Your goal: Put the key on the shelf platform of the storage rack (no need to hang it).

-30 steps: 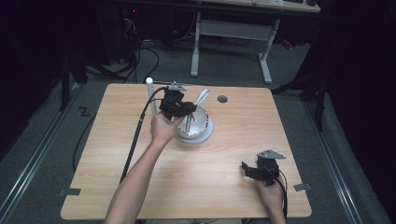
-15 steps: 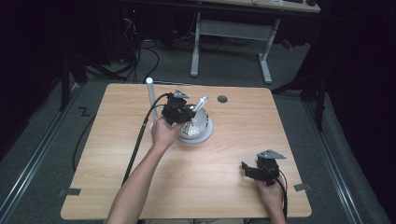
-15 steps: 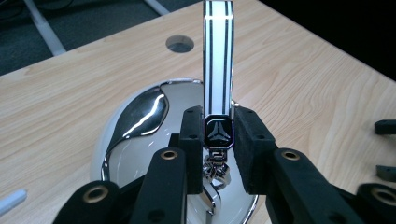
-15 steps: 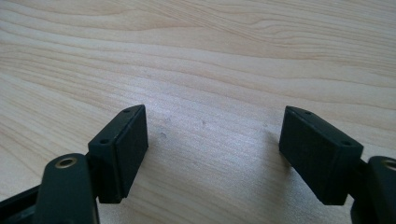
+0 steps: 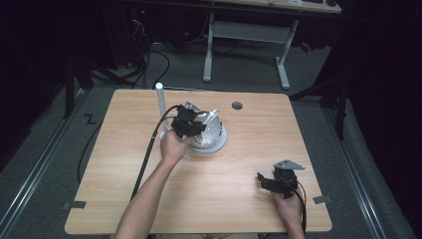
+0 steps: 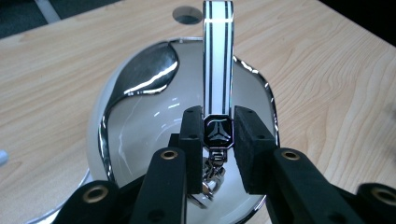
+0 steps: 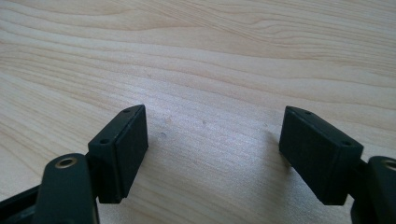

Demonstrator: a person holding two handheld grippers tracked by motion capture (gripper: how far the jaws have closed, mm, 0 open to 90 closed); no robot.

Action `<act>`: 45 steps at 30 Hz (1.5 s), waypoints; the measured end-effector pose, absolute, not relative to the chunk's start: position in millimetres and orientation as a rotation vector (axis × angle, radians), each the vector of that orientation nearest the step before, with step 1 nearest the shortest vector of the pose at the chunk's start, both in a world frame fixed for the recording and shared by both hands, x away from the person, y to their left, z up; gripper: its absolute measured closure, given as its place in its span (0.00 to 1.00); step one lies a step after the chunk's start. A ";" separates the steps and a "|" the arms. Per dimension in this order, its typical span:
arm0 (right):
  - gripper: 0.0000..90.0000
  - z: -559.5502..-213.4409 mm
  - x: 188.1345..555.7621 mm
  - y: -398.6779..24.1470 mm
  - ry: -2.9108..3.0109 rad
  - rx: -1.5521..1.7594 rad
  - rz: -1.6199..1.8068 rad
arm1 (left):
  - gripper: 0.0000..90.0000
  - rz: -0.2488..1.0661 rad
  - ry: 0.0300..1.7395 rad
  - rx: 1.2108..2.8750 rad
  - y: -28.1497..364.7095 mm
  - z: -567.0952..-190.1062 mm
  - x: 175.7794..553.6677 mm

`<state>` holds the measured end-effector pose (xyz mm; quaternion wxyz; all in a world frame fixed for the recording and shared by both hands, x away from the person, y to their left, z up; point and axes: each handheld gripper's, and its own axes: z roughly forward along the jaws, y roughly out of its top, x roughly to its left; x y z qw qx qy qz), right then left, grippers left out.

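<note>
The table point(image 5: 199, 199) is evenly lit from above, its surroundings dark – glare streaks the bowl point(image 6: 140, 93); near jaws blur, soft shadows beneath.

Pretty dark room overall, only the light wooden table point(image 5: 209, 199) was properly lit. It had a round cable hole point(image 5: 237, 105) near the far edge. Grey floor point(image 5: 45, 149) all around, cables point(image 5: 149, 59) trailing behind, plus a white-legged desk frame point(image 5: 246, 47) further back.

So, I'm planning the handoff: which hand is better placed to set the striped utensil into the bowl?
Left: the left gripper already clamps the striped utensil over the bowl; the right gripper rests open, far off.
</note>
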<state>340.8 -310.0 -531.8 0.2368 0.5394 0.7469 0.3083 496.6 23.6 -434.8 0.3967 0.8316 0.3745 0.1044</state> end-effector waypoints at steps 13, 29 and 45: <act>0.27 -531.8 340.7 -310.2 2.049 1.475 0.844 | 0.82 0.278 0.965 2.146 22.4 -445.7 495.9; 0.27 -531.8 340.7 -310.2 2.051 1.476 0.844 | 0.69 0.308 0.952 2.156 22.1 -441.9 486.8; 0.27 -531.8 340.7 -310.1 2.049 1.476 0.845 | 0.52 0.350 0.926 2.094 32.6 -423.7 471.3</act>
